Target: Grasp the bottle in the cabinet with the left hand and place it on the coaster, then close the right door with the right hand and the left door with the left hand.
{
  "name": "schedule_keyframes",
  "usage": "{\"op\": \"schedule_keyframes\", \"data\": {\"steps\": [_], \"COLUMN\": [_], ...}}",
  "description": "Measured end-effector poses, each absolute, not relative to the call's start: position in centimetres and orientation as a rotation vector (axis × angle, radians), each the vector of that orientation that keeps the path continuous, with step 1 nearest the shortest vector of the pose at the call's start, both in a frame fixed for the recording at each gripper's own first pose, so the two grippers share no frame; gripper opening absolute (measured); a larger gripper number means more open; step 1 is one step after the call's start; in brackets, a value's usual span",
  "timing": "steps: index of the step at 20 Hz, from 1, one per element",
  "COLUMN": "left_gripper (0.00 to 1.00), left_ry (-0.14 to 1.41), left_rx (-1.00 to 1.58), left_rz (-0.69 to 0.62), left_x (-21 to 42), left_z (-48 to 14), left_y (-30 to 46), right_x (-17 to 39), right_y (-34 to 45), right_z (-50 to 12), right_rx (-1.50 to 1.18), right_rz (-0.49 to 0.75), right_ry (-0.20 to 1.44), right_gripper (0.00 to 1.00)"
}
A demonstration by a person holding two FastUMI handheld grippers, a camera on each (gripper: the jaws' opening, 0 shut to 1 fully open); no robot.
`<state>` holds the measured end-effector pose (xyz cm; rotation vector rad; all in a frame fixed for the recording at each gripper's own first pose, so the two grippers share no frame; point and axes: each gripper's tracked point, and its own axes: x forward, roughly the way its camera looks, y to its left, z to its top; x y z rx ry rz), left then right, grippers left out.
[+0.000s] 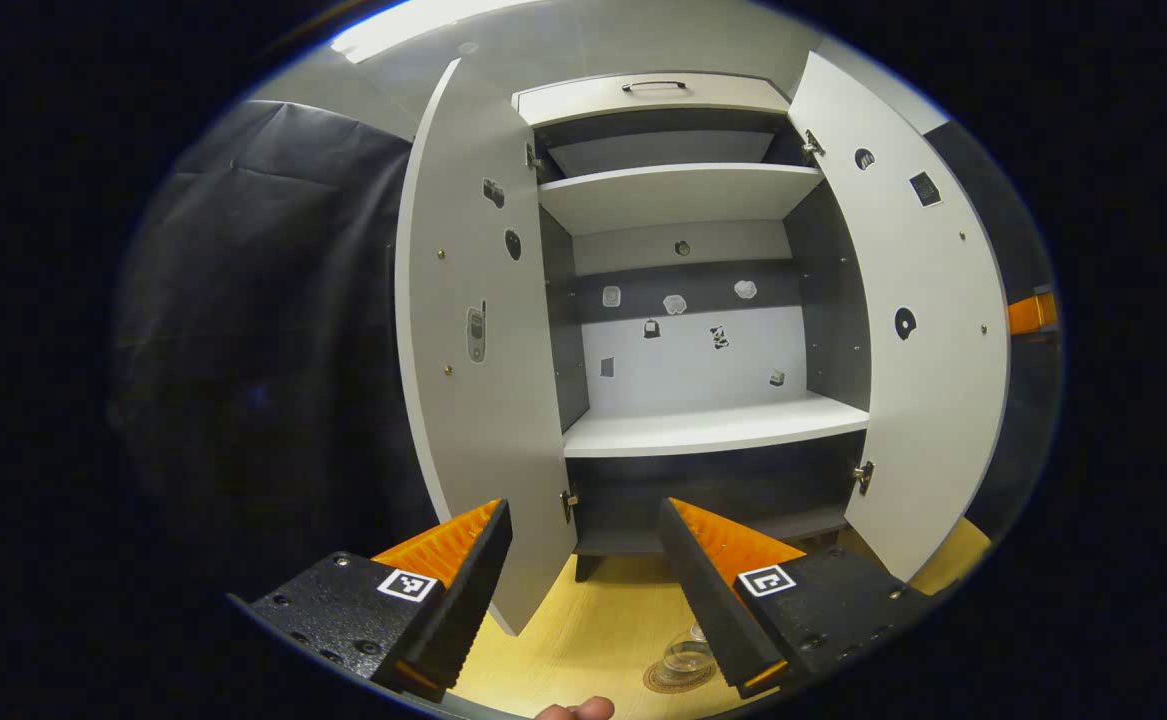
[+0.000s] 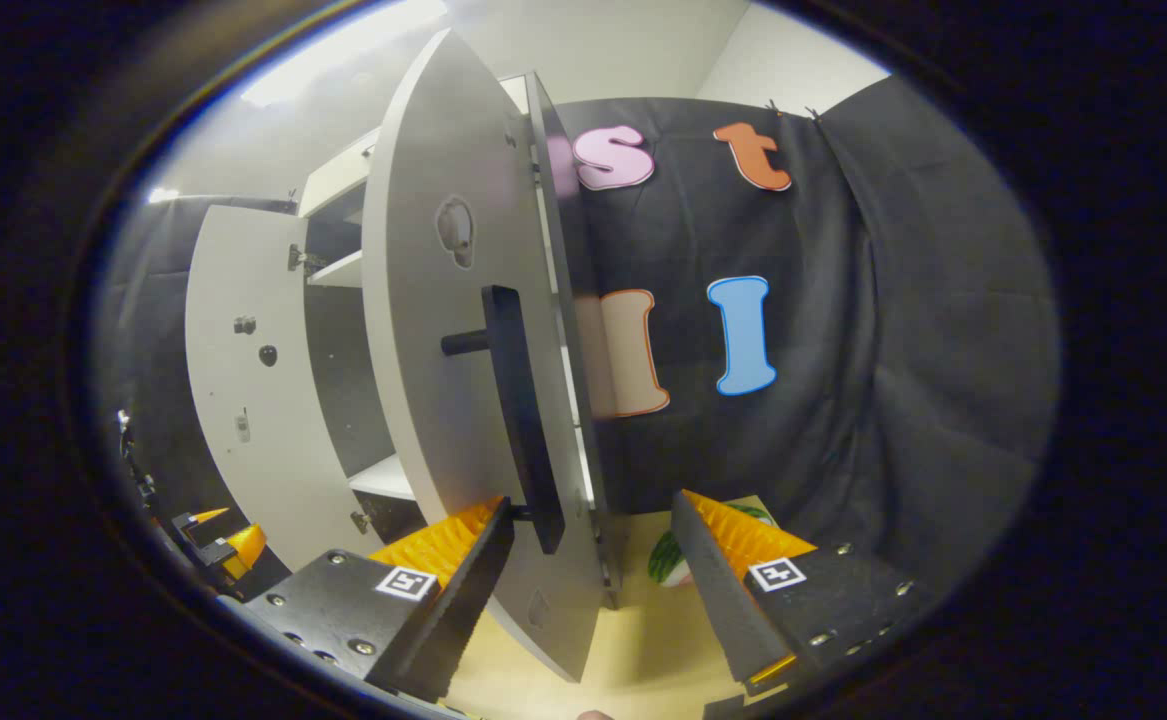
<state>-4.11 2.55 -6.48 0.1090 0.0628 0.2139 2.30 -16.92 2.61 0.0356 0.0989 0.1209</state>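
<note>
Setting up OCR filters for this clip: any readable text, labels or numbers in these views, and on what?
None readable.
Stickers on the cabinet back panel: small pictures, too small to show any lettering.
Stickers on the left door and right door: same.
Square tags on the left claw and right claw: black-and-white patterns, not words.

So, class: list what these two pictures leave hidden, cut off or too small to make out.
- Bottle on the coaster, left gripper view: partly behind the left tool's finger.
- Door stickers: too small to identify.
- Green striped object, right gripper view: mostly hidden by the right door and right tool.
</note>
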Motion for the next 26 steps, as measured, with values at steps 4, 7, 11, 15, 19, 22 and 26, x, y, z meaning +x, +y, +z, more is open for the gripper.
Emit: {"op": "schedule_keyframes", "data": {"steps": [4, 7, 11, 15, 19, 22, 26], "left_gripper": [0.94, 0.94, 0.94, 0.94, 0.94, 0.94, 0.94], "left_ry": [0.053, 0.058, 0.078, 0.096, 0.096, 0.093, 0.09], "left_rx": [0.091, 0.094, 0.071, 0.05, 0.047, 0.035, 0.027], "left_rz": [0.206, 0.216, 0.247, 0.281, 0.308, 0.325, 0.352], "left_x": [-4.0, -4.2, -4.5, -4.8, -5.2, -5.4, -5.8], "left_z": [-6.3, -6.4, -7.1, -7.7, -7.7, -7.5, -7.2], "left_y": [2.8, 3.6, 5.7, 7.8, 9.7, 11.2, 13.5], "right_x": [2.5, 3.0, 4.1, 4.9, 6.6, 8.5, 11.1], "right_y": [-14.2, -11.4, -8.2, -6.2, -3.3, -0.8, 2.3], "right_z": [2.1, 1.9, 1.5, 1.4, 1.0, 0.6, 0.5], "right_rx": [0.024, 0.023, 0.022, 0.012, 0.003, -0.013, -0.068], "right_rz": [0.175, 0.227, 0.268, 0.275, 0.288, 0.293, 0.284], "right_ry": [0.101, 0.095, 0.081, 0.059, 0.054, 0.048, 0.036], "right_gripper": [0.98, 0.98, 0.98, 0.98, 1.0, 1.0, 0.97]}}
